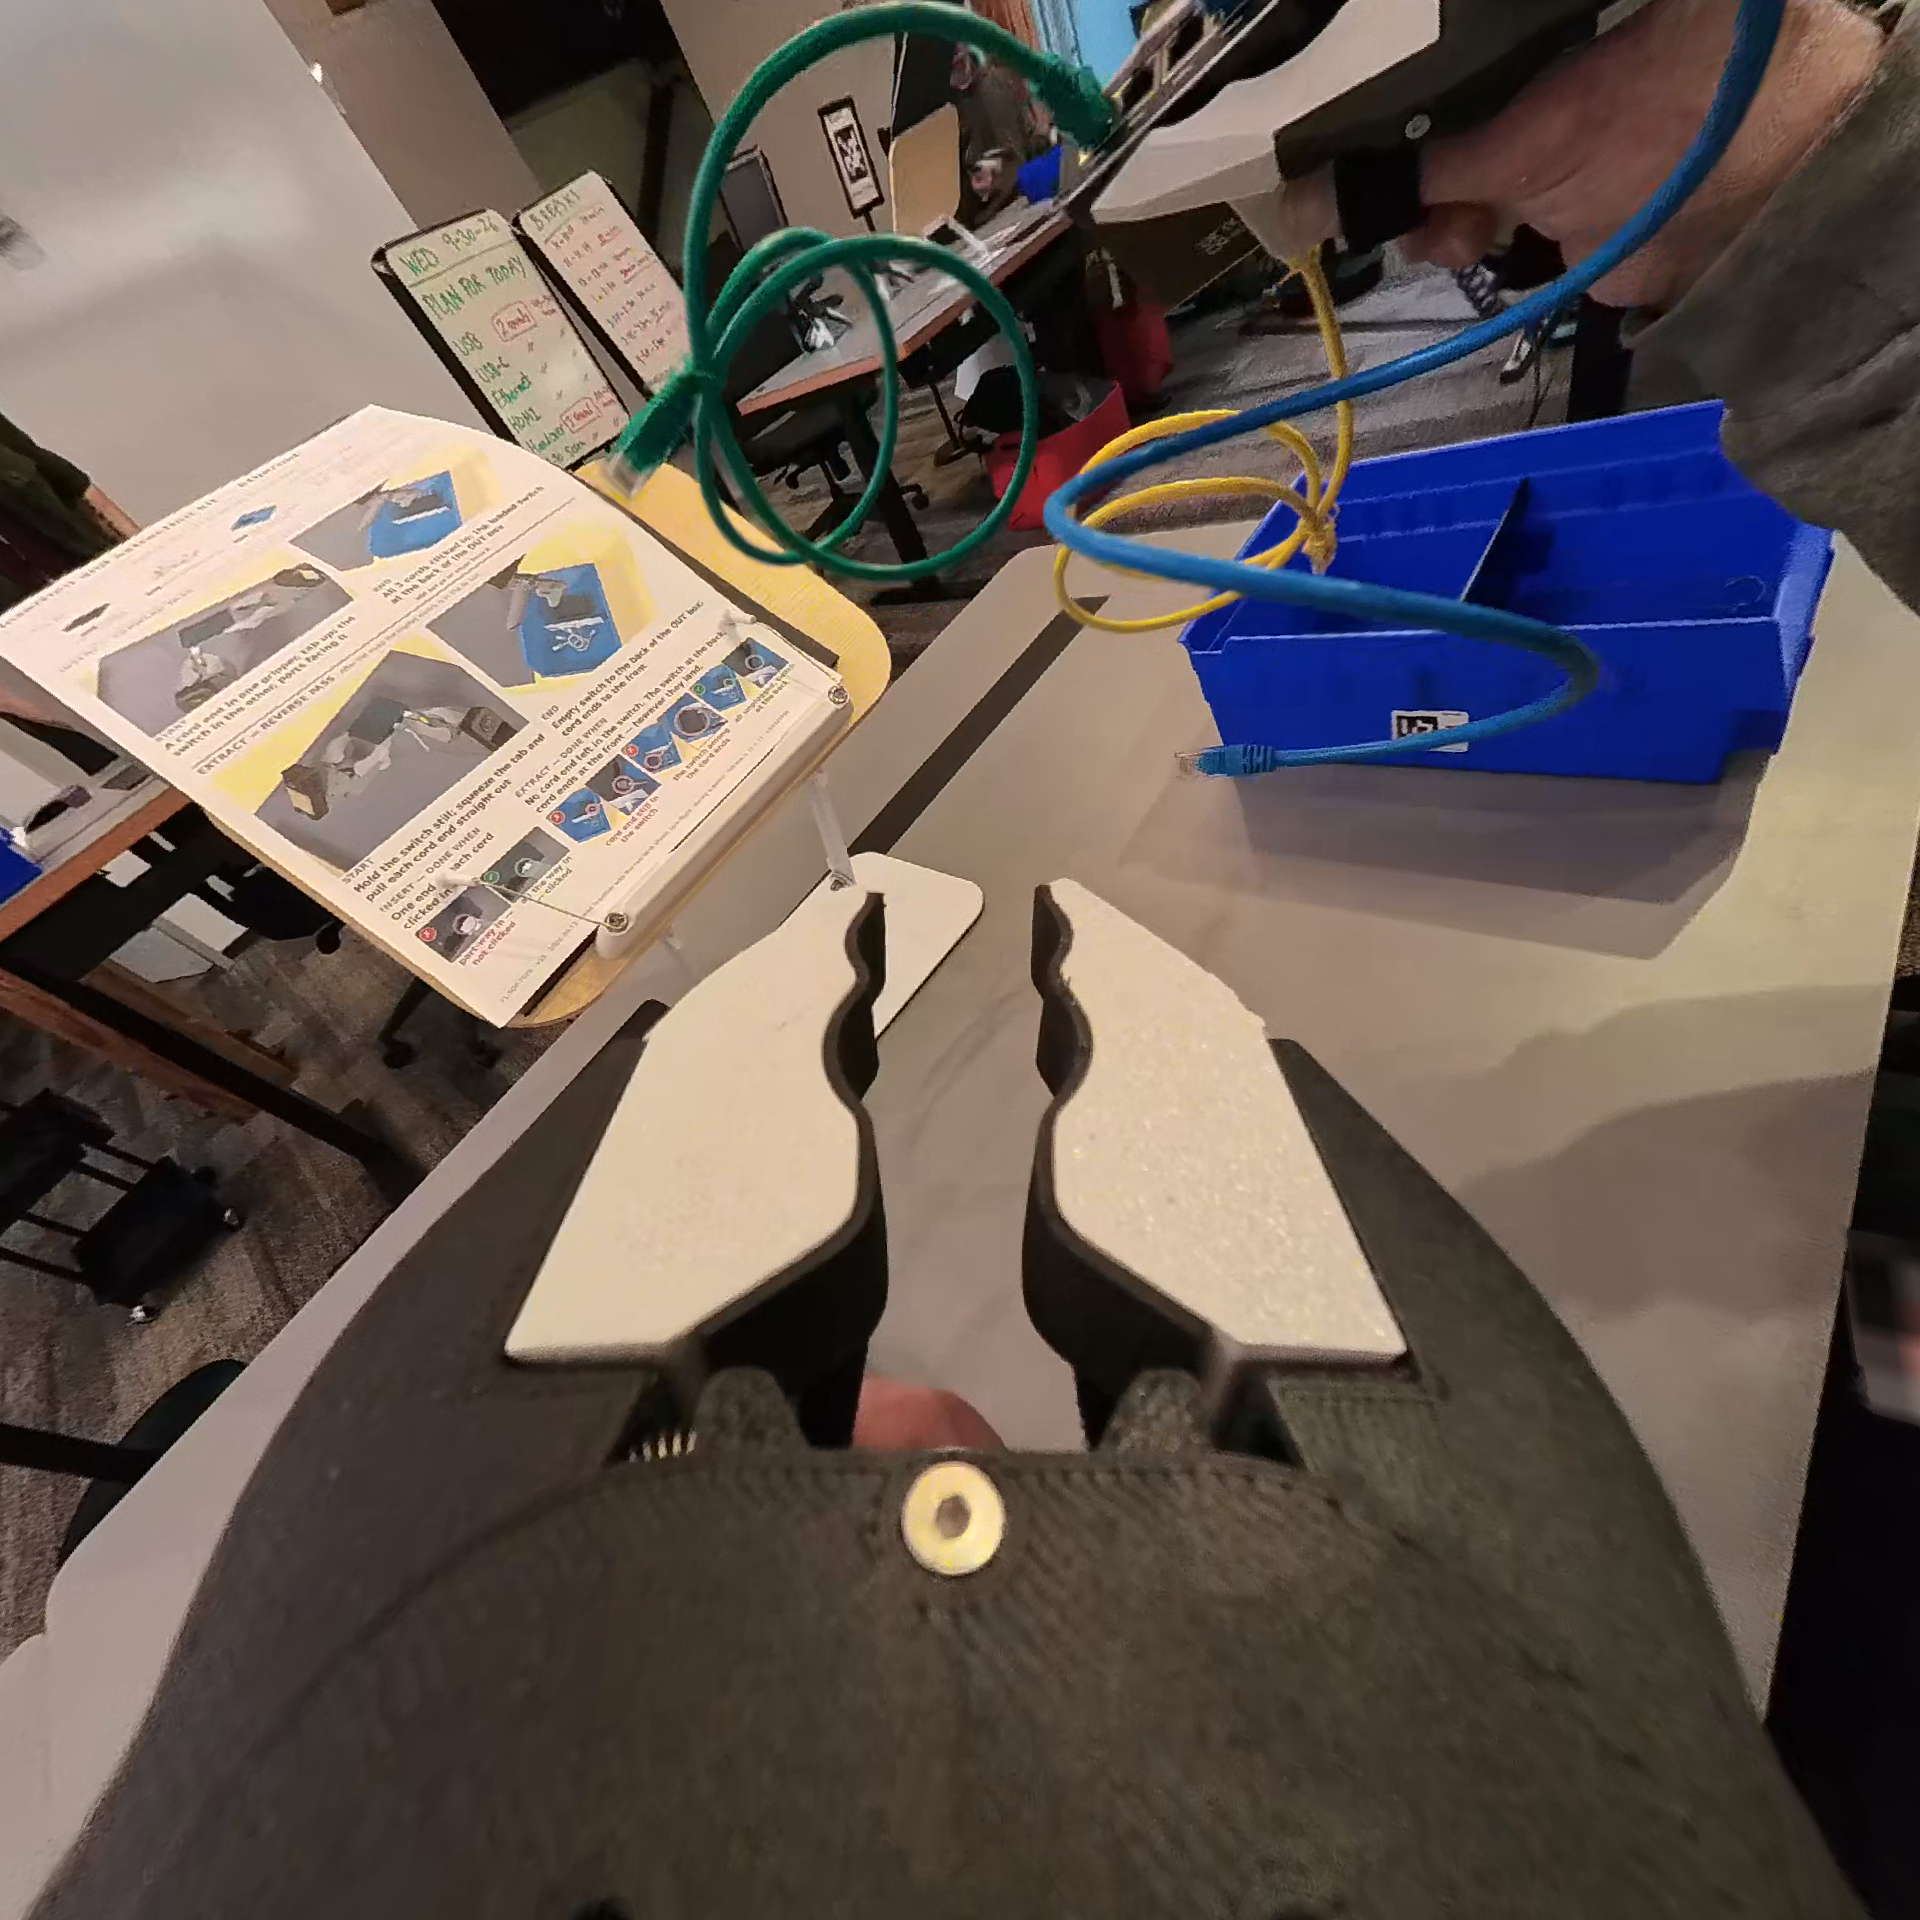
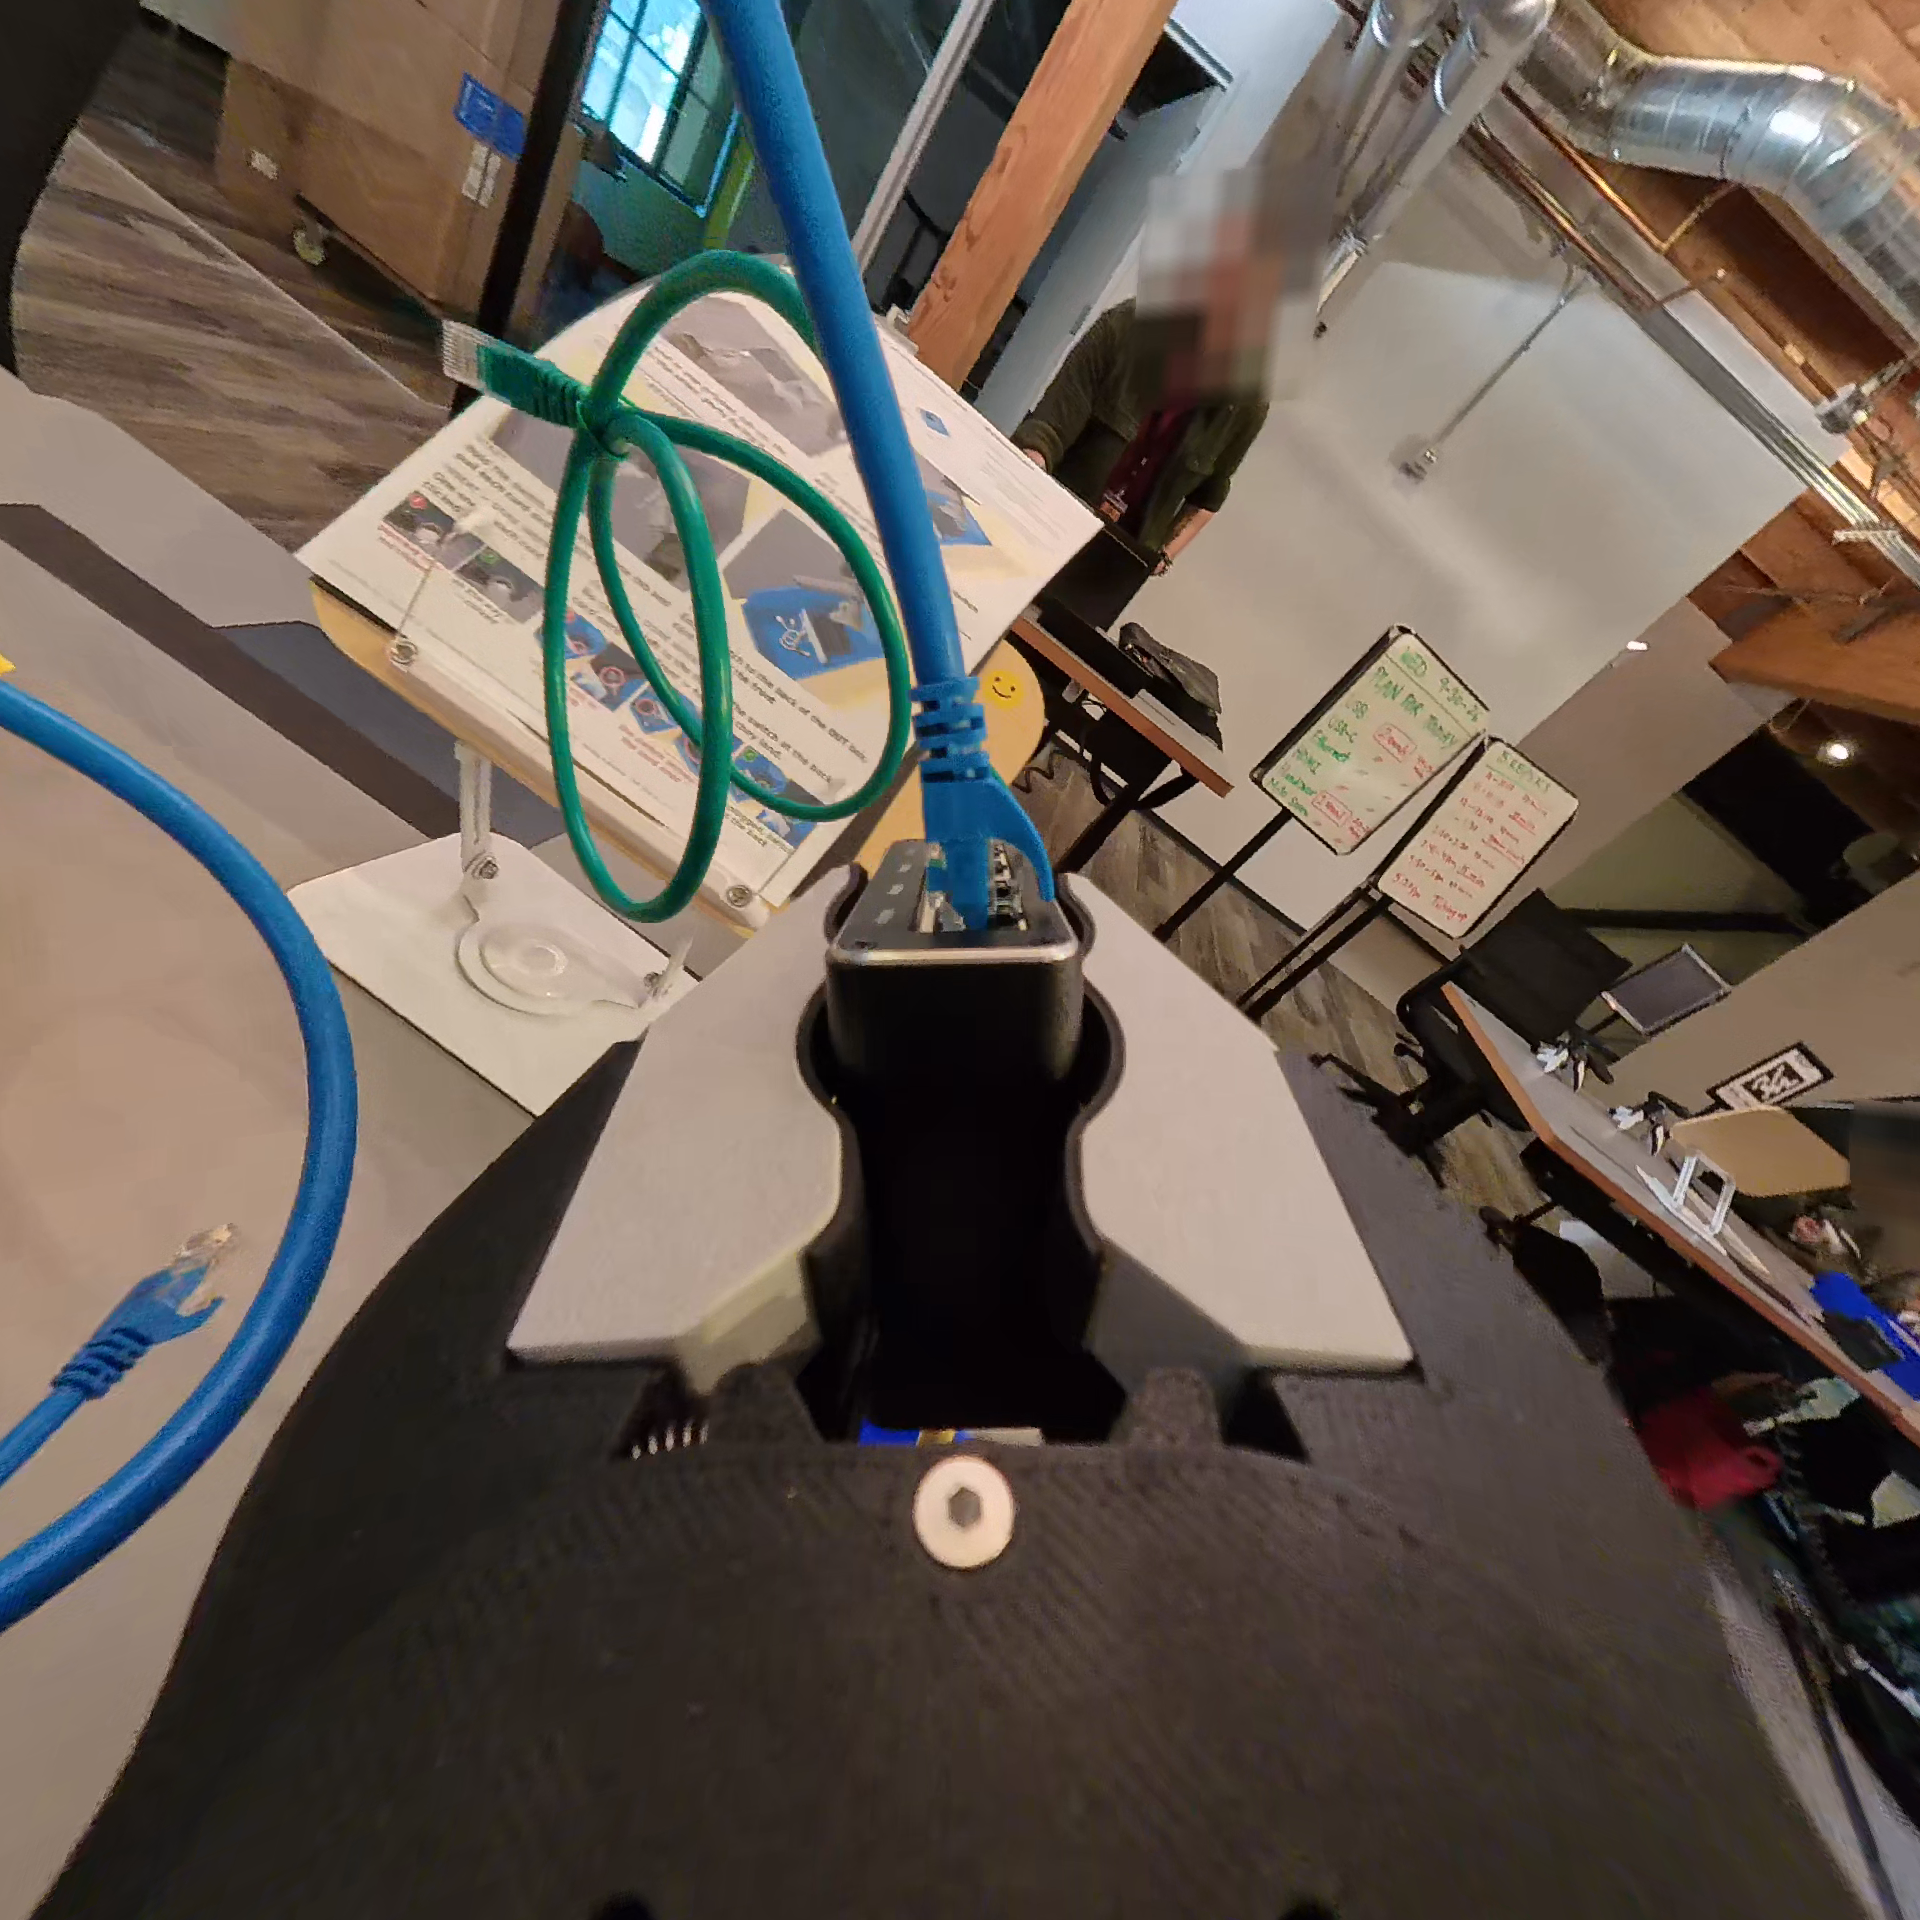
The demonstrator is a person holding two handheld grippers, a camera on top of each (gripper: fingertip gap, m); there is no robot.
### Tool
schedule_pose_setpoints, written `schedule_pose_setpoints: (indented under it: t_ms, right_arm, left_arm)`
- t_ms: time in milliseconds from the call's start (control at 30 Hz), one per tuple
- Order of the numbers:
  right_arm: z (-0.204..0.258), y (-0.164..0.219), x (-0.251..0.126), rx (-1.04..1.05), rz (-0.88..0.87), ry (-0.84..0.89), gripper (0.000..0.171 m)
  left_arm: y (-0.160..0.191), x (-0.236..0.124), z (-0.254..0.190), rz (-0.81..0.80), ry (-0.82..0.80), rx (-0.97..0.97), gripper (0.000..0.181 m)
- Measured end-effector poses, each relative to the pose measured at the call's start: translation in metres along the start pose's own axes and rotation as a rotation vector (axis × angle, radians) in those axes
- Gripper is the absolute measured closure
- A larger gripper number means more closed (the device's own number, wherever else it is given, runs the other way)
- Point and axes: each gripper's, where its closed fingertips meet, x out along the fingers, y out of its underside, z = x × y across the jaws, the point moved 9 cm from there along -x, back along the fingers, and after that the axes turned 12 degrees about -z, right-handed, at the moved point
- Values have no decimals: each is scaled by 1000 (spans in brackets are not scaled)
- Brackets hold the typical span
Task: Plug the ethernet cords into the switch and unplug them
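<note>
Your left hand-held gripper (image 1: 956, 935) hovers low over the grey counter (image 1: 1351, 1091), its two fingers parted with a clear gap and nothing between them.

Your right hand-held gripper (image 2: 961, 914) is raised above the counter and clenched around a black switch (image 2: 956, 997), which stands lengthwise between the fingers with its port end pointing away from the camera. In the left wrist view that same gripper sits at the top right, with your hand (image 1: 1558, 177) wrapped around its handle.

Three cords hang from the switch. The blue cord (image 2: 831, 343) is plugged into a port at the far end; it arcs up and sweeps down in a wide loop, and its free plug (image 1: 1226, 758) hangs just above the counter, in front of the blue bin (image 1: 1621, 675). The green cord (image 1: 883, 416) also runs into the switch and hangs in tied coils in mid-air, its clear-tipped free plug pointing out sideways. The yellow cord (image 1: 1195, 520) drops from under the gripper and hangs in loops beside the bin's near corner.

The bin sits on the counter's far right side, divided into compartments. To the left, a printed instruction sheet (image 1: 416, 675) rests tilted on a stand (image 2: 499, 935) at the counter's edge. Two whiteboards (image 2: 1382, 758) stand in the room beyond
</note>
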Motion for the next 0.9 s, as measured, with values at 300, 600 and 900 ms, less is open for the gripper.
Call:
schedule_pose_setpoints:
  t_ms: [300,600,900]
  right_arm:
    - [-21,17,-6,70,42,69,139]
    - [-30,31,-8,120,78,65,139]
    - [-33,46,-7,213,108,17,139]
  left_arm:
    - [4,1,1,16,-3,6,154]
    - [5,2,-1,33,4,18,154]
    - [6,1,-1,45,11,25,154]
